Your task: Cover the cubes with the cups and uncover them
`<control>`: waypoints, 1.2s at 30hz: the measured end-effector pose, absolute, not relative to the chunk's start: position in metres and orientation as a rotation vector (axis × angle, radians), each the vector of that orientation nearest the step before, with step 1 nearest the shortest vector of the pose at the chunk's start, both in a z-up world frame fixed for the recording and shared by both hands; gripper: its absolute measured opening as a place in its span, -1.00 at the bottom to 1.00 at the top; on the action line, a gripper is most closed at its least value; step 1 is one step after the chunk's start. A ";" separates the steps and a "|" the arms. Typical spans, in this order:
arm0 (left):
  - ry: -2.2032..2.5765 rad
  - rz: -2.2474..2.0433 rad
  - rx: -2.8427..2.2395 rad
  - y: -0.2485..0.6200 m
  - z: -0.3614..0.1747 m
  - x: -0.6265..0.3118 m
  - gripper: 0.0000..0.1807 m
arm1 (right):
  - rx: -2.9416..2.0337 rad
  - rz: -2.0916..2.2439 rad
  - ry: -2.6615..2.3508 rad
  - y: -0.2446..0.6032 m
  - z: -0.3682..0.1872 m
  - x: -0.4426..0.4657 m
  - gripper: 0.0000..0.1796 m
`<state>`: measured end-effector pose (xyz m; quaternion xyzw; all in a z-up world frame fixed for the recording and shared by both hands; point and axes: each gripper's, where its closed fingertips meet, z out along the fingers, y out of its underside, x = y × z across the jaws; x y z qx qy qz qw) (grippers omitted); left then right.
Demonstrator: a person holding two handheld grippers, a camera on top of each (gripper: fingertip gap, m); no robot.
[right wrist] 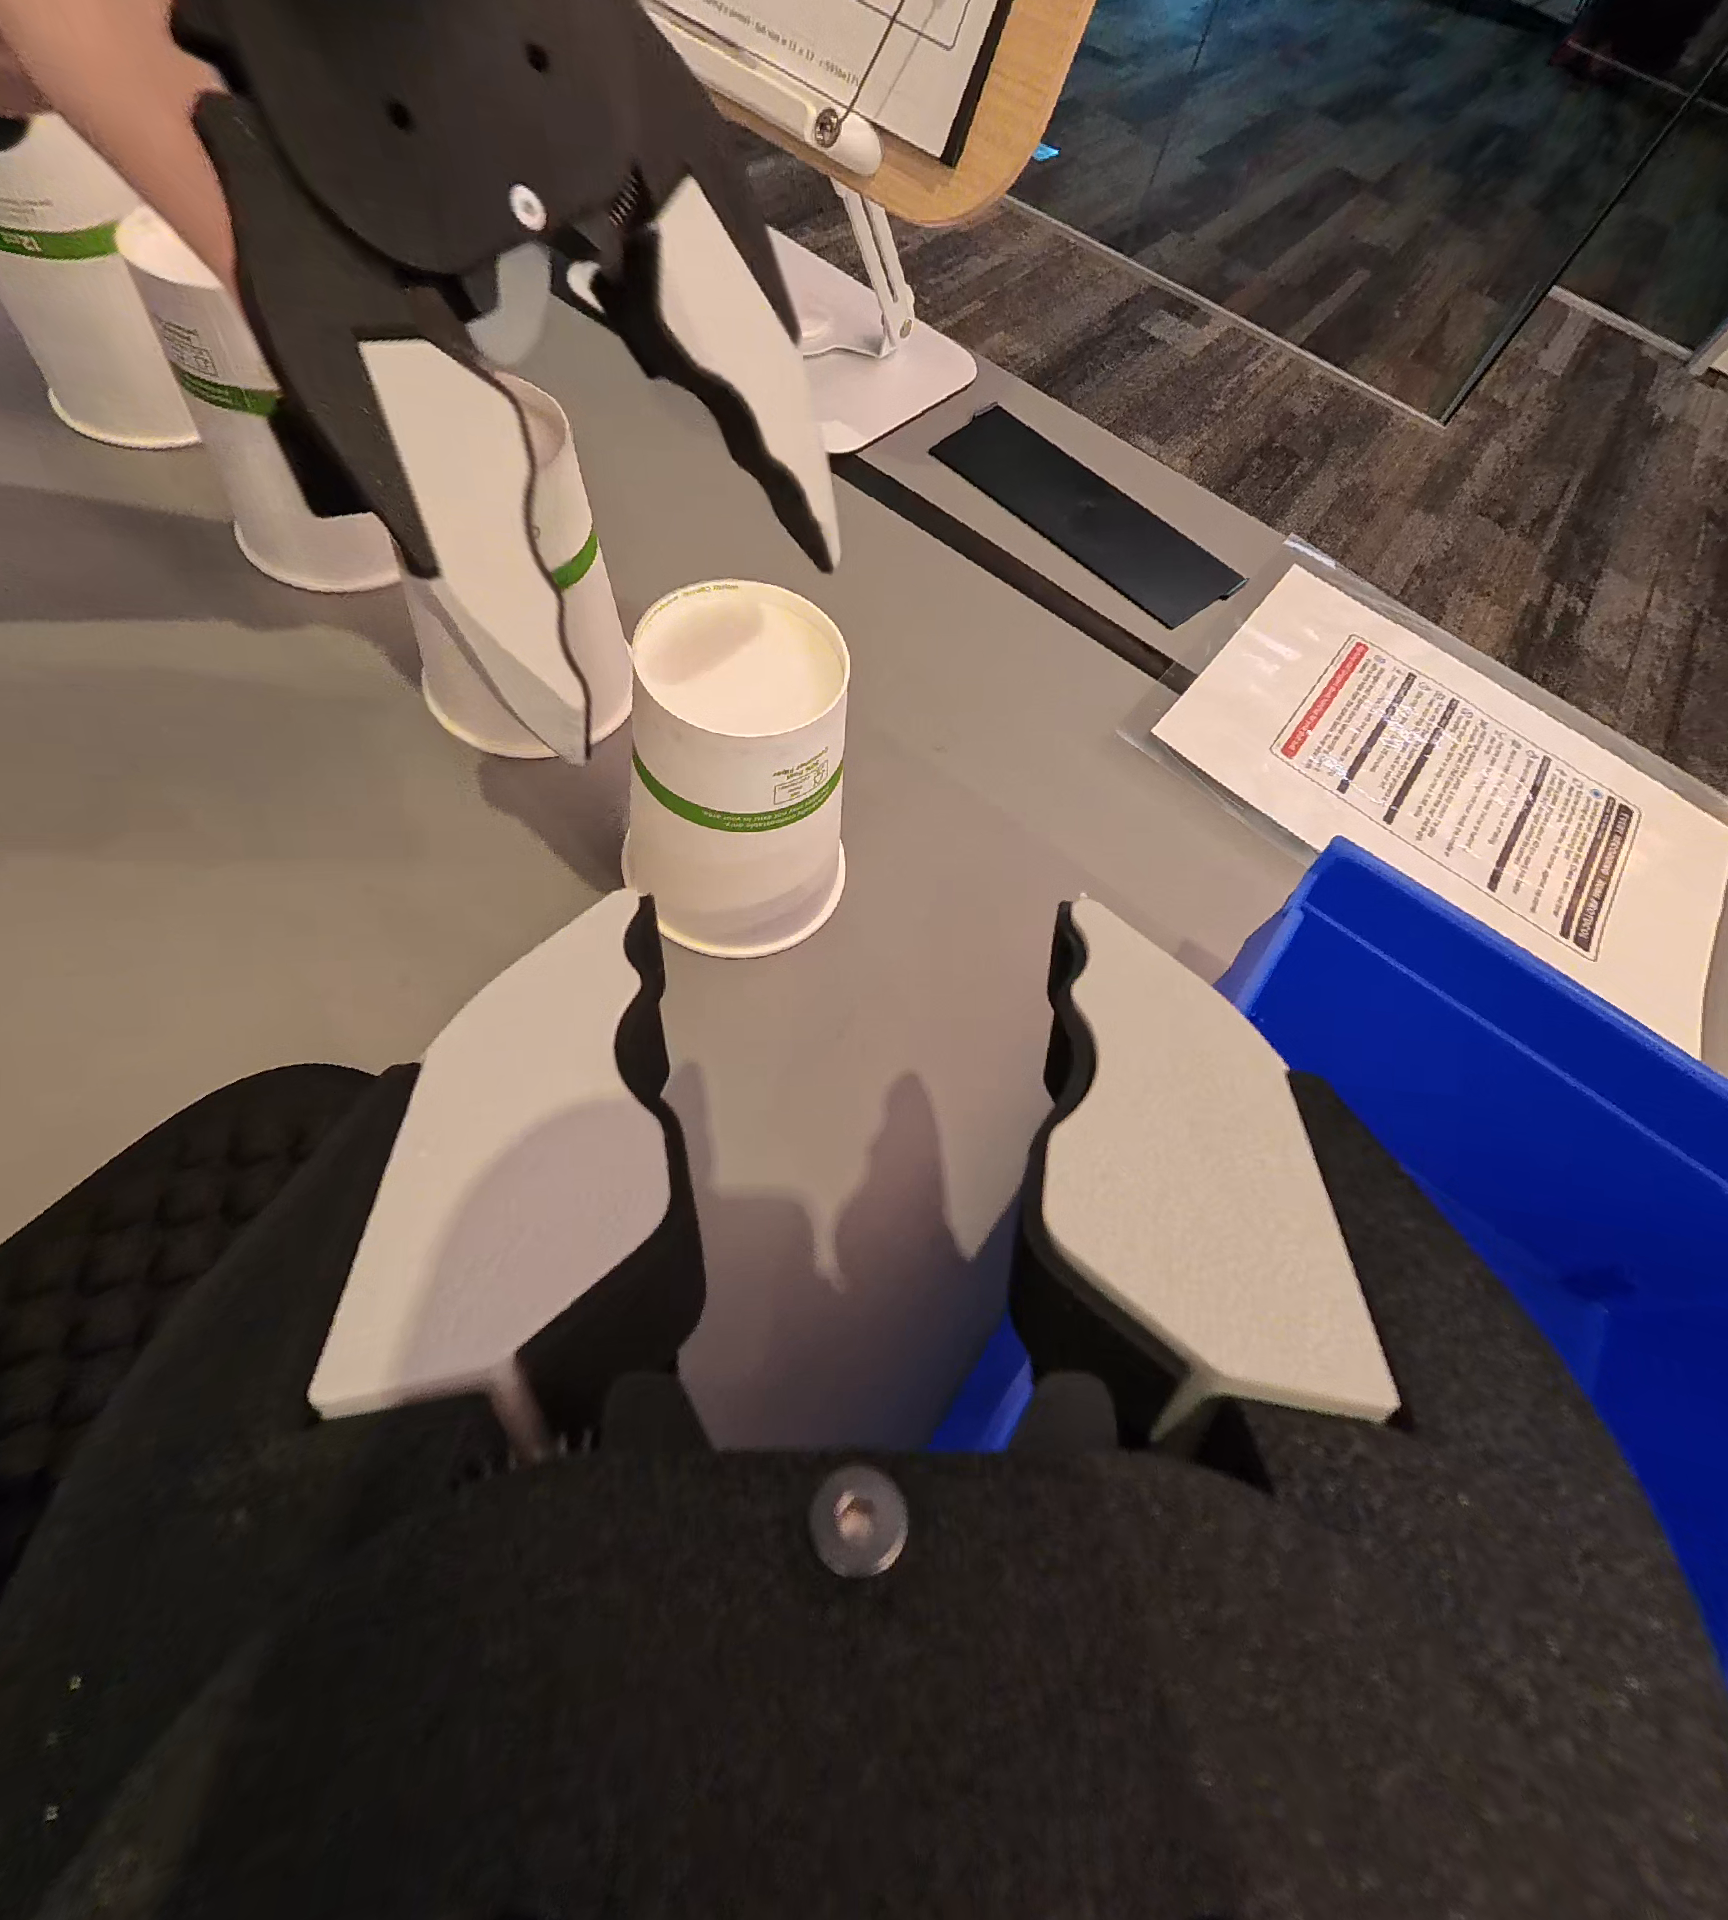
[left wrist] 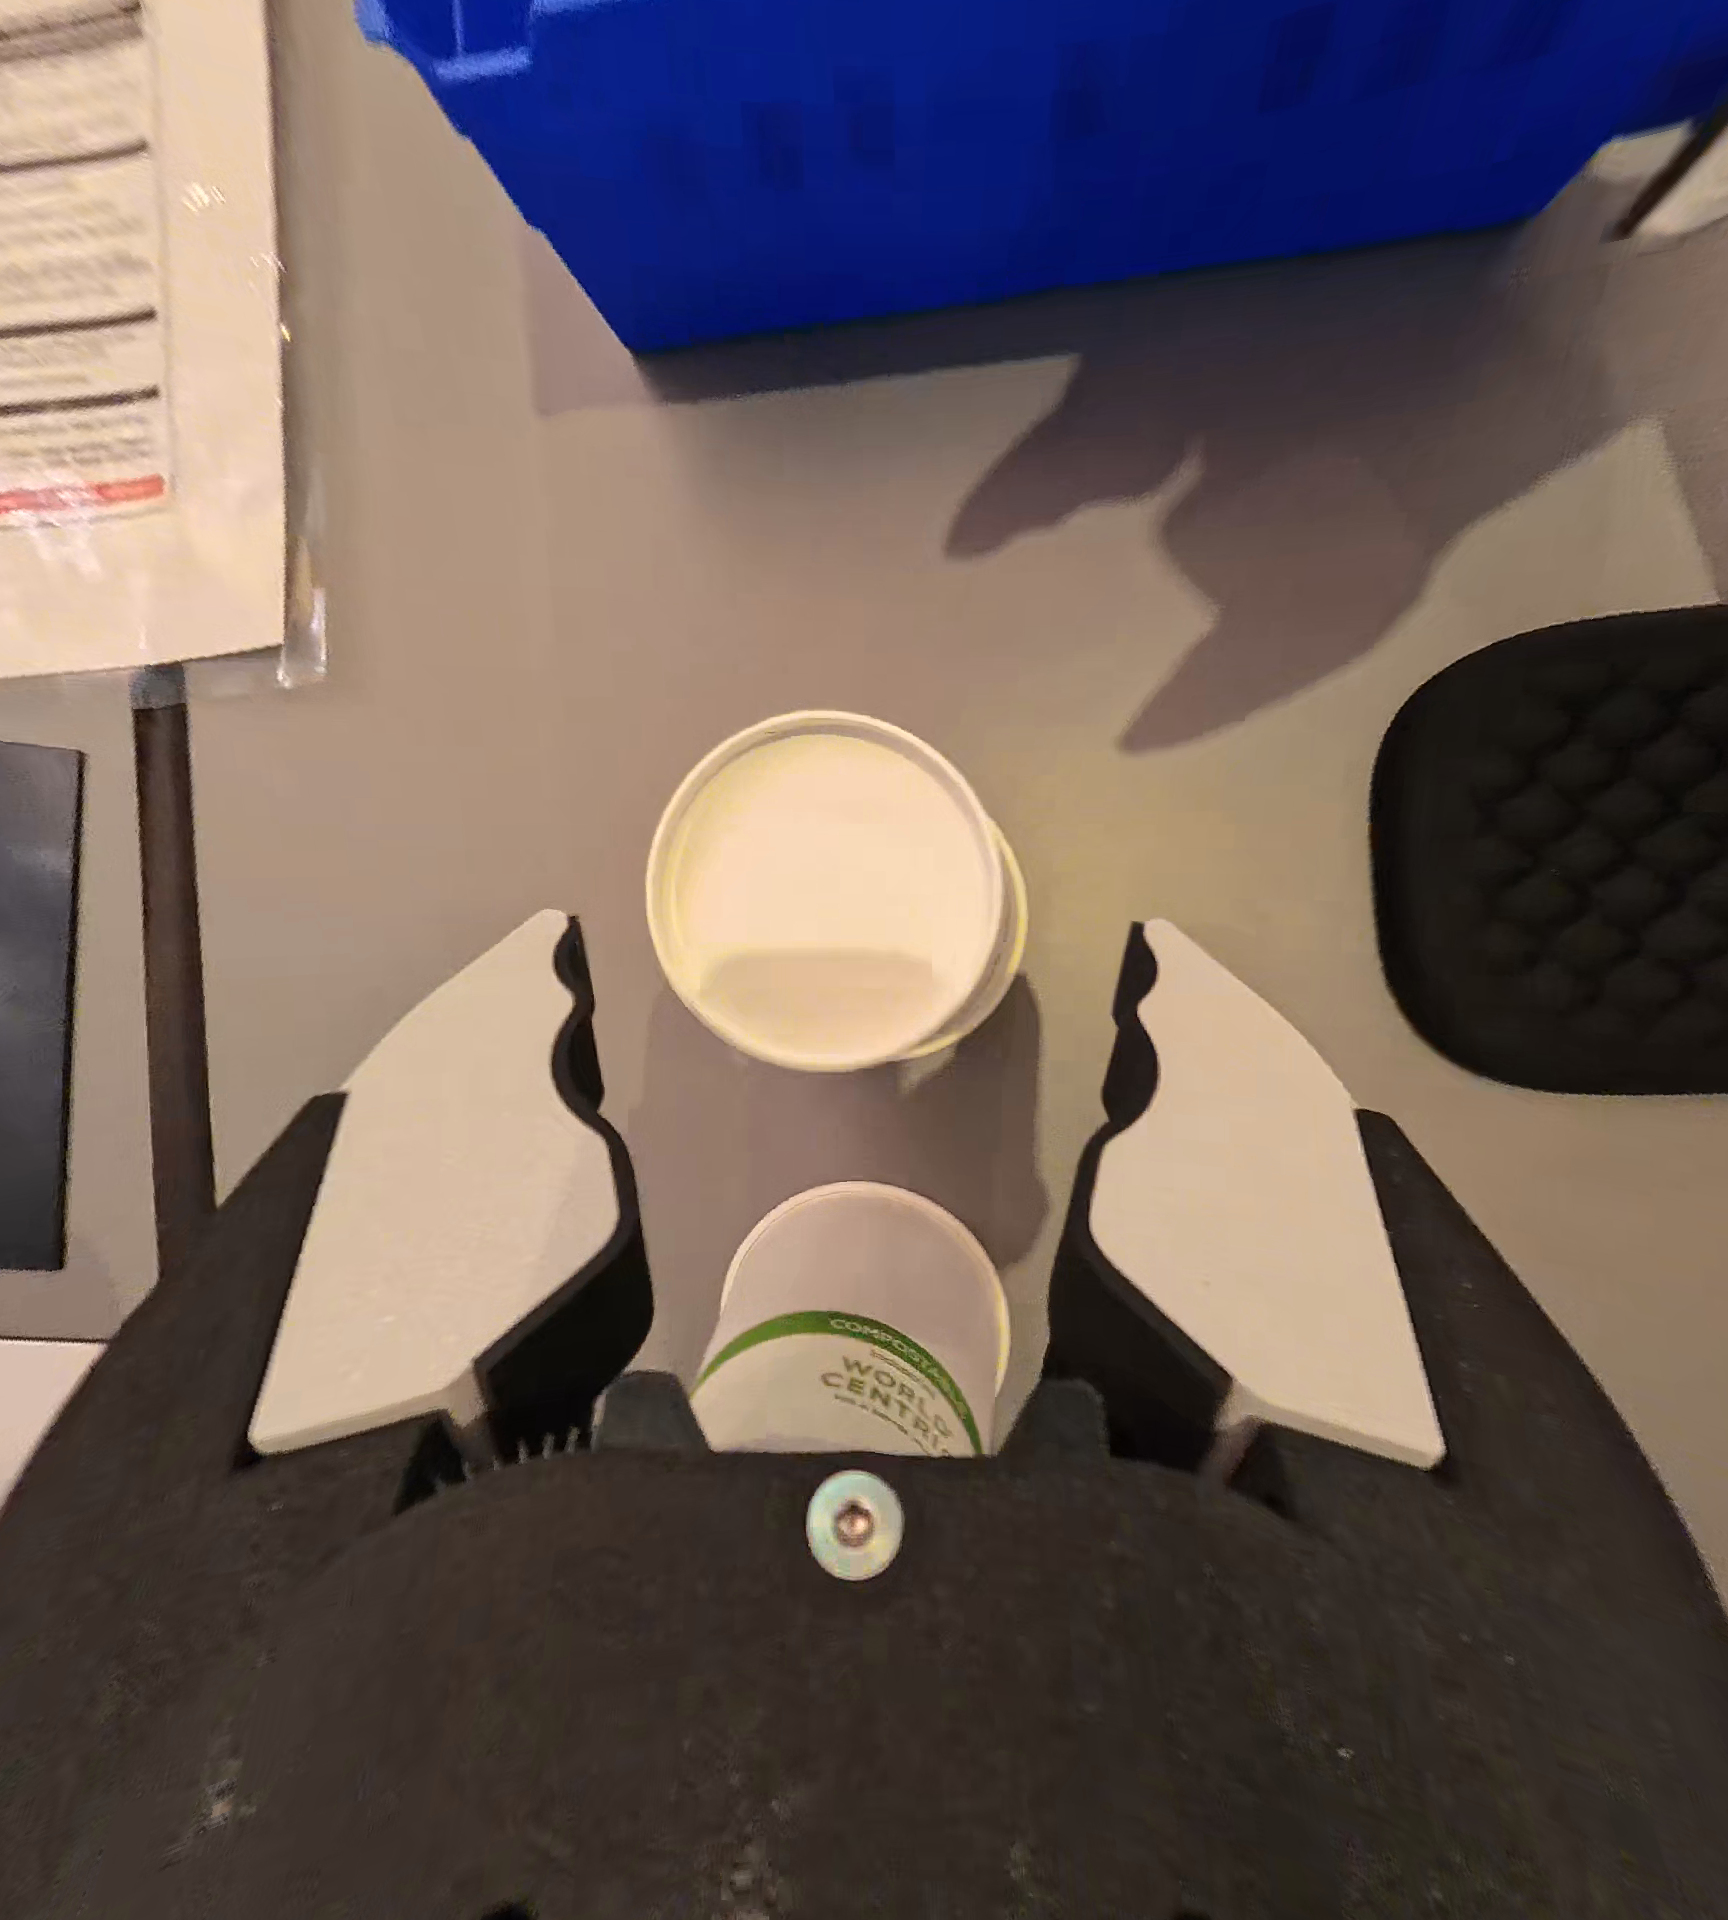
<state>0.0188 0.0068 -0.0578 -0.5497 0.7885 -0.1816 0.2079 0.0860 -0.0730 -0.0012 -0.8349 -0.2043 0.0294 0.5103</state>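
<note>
While we hold the left hand-held gripper (left wrist: 855, 997) with its jaws spread apart above the nearest upturned paper cup (left wrist: 829, 888), nothing is clamped in it, and the right hand-held gripper (right wrist: 855, 925) waits just short of that cup, equally apart and empty. We see no cubes; we judge they sit hidden under the cups. A second cup (left wrist: 855, 1320) stands close behind the left fingertips, so a careless descent could knock it over. Squeezing hard could also crumple the thin paper wall, or drag the cube across the tabletop (right wrist: 164, 831).
</note>
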 end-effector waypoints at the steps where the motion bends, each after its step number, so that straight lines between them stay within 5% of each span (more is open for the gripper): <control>1: 2.212 -0.478 -1.532 0.009 -0.061 0.021 0.07 | -2.008 0.071 -0.493 -0.073 -0.001 0.086 -0.21; 36: 2.380 -0.350 -1.498 0.002 -0.083 0.029 -0.11 | -2.044 0.159 -0.507 -0.075 -0.016 0.085 -0.25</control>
